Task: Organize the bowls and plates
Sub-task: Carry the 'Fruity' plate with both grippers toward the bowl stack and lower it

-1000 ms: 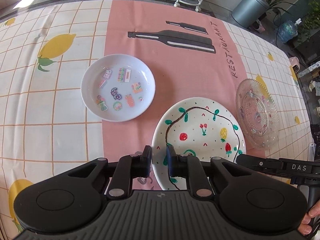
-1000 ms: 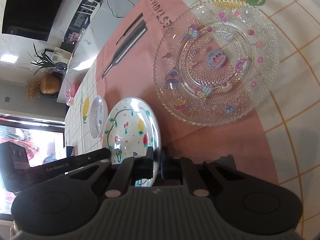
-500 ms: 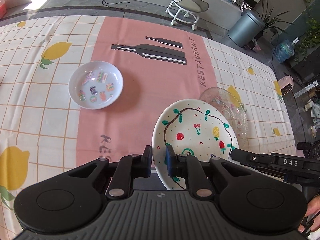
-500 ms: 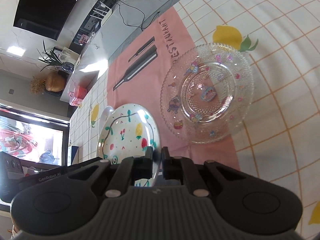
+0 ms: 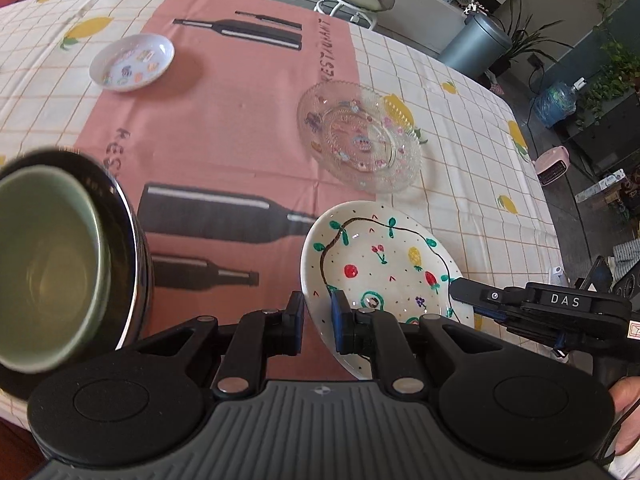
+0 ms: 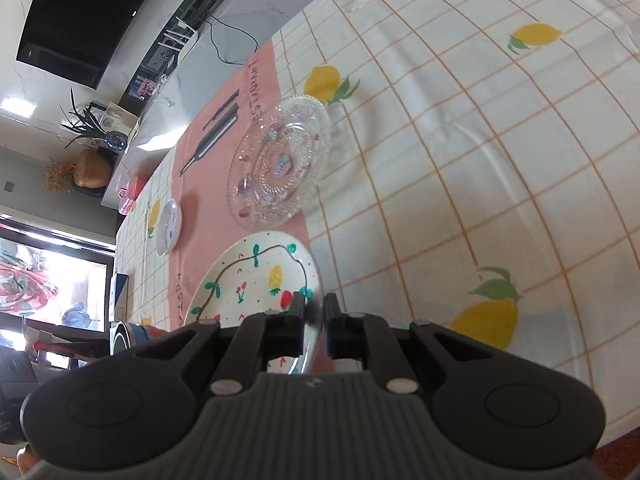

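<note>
A white painted plate (image 5: 384,264) with fruit drawings hangs tilted above the tablecloth, held by both grippers. My left gripper (image 5: 318,310) is shut on its near left rim. My right gripper (image 5: 456,294) pinches the right rim, and in the right wrist view that gripper (image 6: 314,312) is shut on the painted plate (image 6: 256,280). A clear glass plate (image 5: 360,136) lies farther out on the cloth. A white sticker dish (image 5: 132,62) sits at the far left. A green bowl nested in a dark bowl (image 5: 52,264) stands close at my left.
The tablecloth (image 5: 224,140) is pink in the middle with a white lemon check at the sides. The table's right edge (image 5: 536,168) drops to the floor, where a grey bin (image 5: 474,46) and a stool (image 5: 356,0) stand. A person's hand (image 5: 624,396) holds the right gripper.
Both grippers have carried the painted plate back toward the near edge, away from the glass plate and sticker dish. The nested bowls have come into view on the left.
</note>
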A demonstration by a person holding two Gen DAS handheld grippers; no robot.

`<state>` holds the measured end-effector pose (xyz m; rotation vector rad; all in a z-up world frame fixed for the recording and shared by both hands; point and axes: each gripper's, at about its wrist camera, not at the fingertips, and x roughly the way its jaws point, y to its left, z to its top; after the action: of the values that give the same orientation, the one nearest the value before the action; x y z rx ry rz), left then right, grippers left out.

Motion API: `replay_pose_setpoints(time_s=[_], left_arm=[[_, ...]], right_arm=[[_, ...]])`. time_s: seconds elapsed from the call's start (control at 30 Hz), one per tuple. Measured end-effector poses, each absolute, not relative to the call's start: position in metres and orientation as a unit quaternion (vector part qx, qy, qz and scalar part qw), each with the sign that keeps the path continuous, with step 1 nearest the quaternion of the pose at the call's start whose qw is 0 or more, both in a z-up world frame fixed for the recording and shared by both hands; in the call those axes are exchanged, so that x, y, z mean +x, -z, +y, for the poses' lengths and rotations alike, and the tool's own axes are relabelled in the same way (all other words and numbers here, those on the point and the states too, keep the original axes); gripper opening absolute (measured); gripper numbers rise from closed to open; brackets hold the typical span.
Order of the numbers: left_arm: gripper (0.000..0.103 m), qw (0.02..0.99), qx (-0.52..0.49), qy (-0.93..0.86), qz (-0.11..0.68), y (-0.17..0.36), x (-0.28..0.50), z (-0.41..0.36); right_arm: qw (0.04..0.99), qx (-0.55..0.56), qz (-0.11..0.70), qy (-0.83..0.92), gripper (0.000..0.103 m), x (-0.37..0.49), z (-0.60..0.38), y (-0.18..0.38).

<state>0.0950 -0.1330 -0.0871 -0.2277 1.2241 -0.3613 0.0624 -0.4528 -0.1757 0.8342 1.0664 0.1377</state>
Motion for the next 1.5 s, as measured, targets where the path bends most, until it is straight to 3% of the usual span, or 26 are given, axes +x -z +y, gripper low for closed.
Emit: replay_pose_setpoints(time_s=[0.43,1.37,1.5], left_arm=[[0.017,0.816,-0.136,0.112,0.551,0.120,0.064,-0.121],[0.017,0.838,-0.104,0.093,0.528,0.130,0.060,-0.127],[0.030,0.852,-0.095,0.097,0.505,0.120,0.057,-0.130]], right_arm=[[0.814,0.325,0.476,-0.075,0.006,0.042,-0.424,0.193],[0.843,0.261,0.467,-0.054,0.013,0.048,-0.401,0.203],[0.845,0.270,0.458,-0.054,0.019,0.047,-0.404,0.200]])
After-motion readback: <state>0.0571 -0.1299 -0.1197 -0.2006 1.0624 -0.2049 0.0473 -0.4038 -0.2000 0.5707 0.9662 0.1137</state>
